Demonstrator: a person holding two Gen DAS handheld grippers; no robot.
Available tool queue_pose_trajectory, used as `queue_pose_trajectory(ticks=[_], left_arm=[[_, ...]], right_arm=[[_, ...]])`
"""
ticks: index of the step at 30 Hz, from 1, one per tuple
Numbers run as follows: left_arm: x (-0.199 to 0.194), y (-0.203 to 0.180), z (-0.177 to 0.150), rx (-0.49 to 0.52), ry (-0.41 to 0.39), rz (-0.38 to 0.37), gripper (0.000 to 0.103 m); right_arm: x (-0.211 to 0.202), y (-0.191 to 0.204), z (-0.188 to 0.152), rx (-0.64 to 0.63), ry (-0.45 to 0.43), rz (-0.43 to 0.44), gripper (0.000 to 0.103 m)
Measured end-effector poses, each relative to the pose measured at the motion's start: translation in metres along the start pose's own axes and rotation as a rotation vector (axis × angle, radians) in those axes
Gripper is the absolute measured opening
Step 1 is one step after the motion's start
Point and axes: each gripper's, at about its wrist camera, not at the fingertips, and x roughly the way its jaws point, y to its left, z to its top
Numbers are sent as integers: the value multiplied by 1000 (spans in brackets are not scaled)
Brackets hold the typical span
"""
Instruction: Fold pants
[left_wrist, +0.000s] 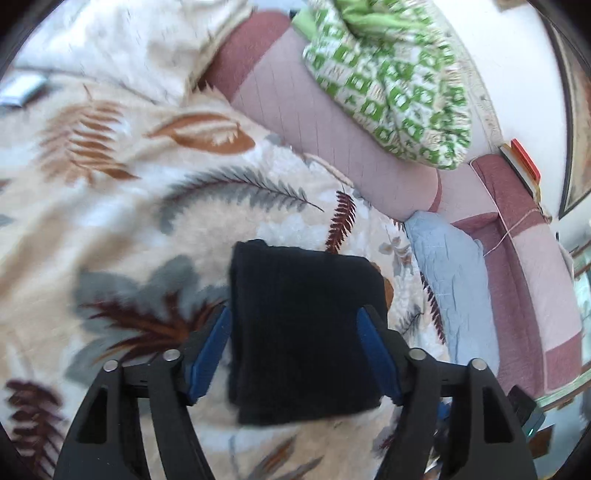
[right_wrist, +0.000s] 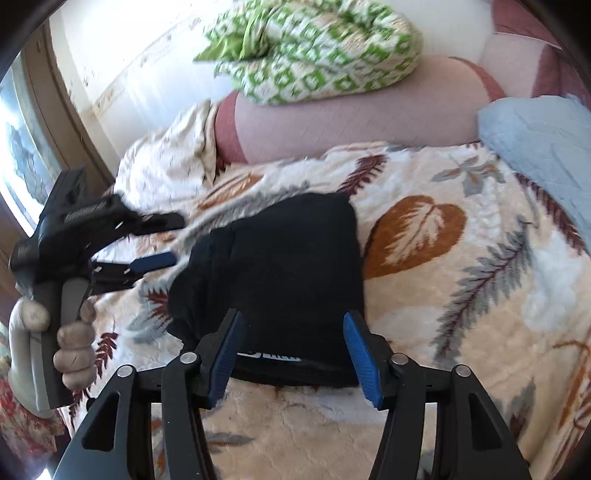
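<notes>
Under both my grippers spreads the leaf-print blanket (left_wrist: 122, 206), covering the bed. Beyond my fingers, at its far edge, lies a long pink bolster (right_wrist: 351, 122) with a green-and-white patterned cloth (right_wrist: 314, 51) bunched on top of it. A pale blue quilted cloth (left_wrist: 454, 280) sits ahead and to the right of my left gripper (left_wrist: 295, 354).

The black pants (right_wrist: 280, 273) lie on the blanket as a compact folded bundle, directly ahead of both grippers. My left gripper has its blue pads spread wide, one either side of the bundle, gripping nothing. My right gripper (right_wrist: 293, 354) is likewise spread apart, straddling the bundle's near edge, where a small white label shows. My left hand (right_wrist: 70, 343) wraps the left gripper's handle, off to the left of my right gripper.
</notes>
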Motion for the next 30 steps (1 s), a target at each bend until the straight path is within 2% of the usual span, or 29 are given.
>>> queue_pose_trajectory(ticks=[1,4,7,9,12,14,17,19,26,30], left_arm=[[-15,-1,-11,27,-26,34,75],[-59,-14,-56,147,-162,224,76],[-85,-37,-110,279,-305,411,84],[-95,-50,-144,316,-380,468,99],[-101,-62,-176,327,-438,480,102],[-97,-67,-184,342,-418,491,102],[-85,-72,-189,356,-337,530,102],[-80,-74,-195,360,-322,560,102],[-68,-73,-202,380,-288,604,102],[-61,-69,-202,368,-238,580,102]], right_arm=[[-11,-3,-6,7,-17,-12,70],[-36,-9,-35,30,-41,-56,73],[-46,-4,-65,34,-33,-93,74],[-48,2,-79,56,-27,-111,74],[-49,8,-92,95,-38,-122,75],[-47,14,-96,65,-42,-142,76],[-47,26,-102,-16,-64,-195,79],[-48,29,-105,-42,-80,-222,80],[-44,28,-108,-36,-72,-237,82],[-40,23,-109,-17,-58,-242,83]])
